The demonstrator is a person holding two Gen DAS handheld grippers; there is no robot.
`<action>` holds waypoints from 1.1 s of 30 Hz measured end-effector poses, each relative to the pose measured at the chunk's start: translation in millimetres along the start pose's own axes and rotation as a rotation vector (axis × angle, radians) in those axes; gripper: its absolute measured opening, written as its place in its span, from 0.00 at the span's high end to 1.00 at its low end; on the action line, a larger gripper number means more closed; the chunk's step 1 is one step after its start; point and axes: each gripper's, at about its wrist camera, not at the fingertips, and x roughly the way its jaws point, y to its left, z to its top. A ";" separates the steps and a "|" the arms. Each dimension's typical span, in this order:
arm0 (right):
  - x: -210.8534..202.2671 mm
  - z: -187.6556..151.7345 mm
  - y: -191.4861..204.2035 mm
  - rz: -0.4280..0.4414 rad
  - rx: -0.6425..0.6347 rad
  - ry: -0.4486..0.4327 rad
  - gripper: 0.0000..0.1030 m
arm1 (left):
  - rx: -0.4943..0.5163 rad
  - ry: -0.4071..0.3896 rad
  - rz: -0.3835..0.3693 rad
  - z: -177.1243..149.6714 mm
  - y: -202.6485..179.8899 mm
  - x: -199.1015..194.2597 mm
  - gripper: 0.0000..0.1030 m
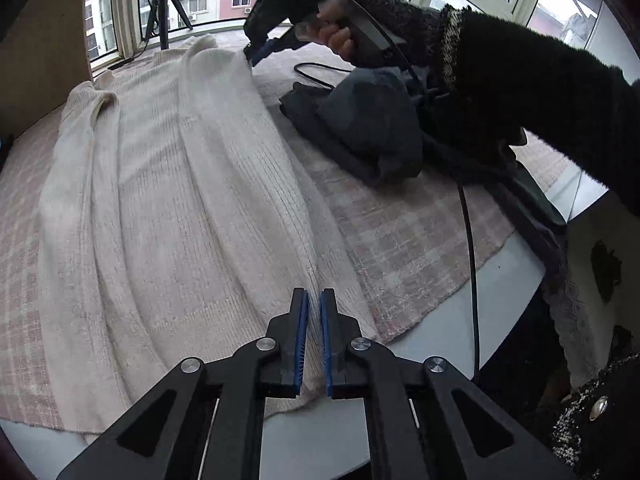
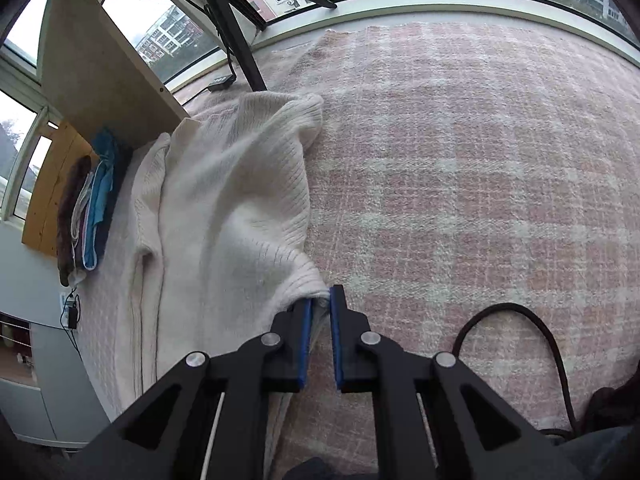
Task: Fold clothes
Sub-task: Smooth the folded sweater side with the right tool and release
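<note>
Sweater (image 1: 168, 184): lay long and flat on the blanket, cream and knitted, one side lifted into a ridge; likely so one half could go over the other.
Left gripper (image 1: 314, 300): pointed down at the near end of the sweater, close to the near edge of the blanket; fingers almost together on the knit fold, a thin gap showing between the blue pads.
Right gripper (image 2: 320, 304): pointed down at the far end of the sweater; fingers (image 1: 256, 54) clamped on a pinch of the ribbed edge.
Why held so: one end in each gripper, likely to carry the whole side across in one go and keep it straight.
Hand (image 1: 340, 36): wrapped round the right gripper's handle, in a dark fuzzy sleeve.
Dark clothes (image 1: 368, 128): heaped near the right edge of the blanket, apart from the sweater, likely waiting.
Folded pile (image 2: 90, 204): stacked at the left edge, by a wooden board.
Blanket (image 2: 460, 184): pink and white checks, spread over a white top.
Cable (image 2: 532, 340): black, looped on the blanket.
Room: big windows, tall buildings outside, a tripod (image 1: 164, 12) at the far edge.
</note>
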 end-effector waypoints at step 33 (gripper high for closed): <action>-36.9 -2.7 101.2 -0.062 -0.078 -0.087 0.89 | -0.494 -0.224 -0.050 -61.7 89.7 -58.9 0.92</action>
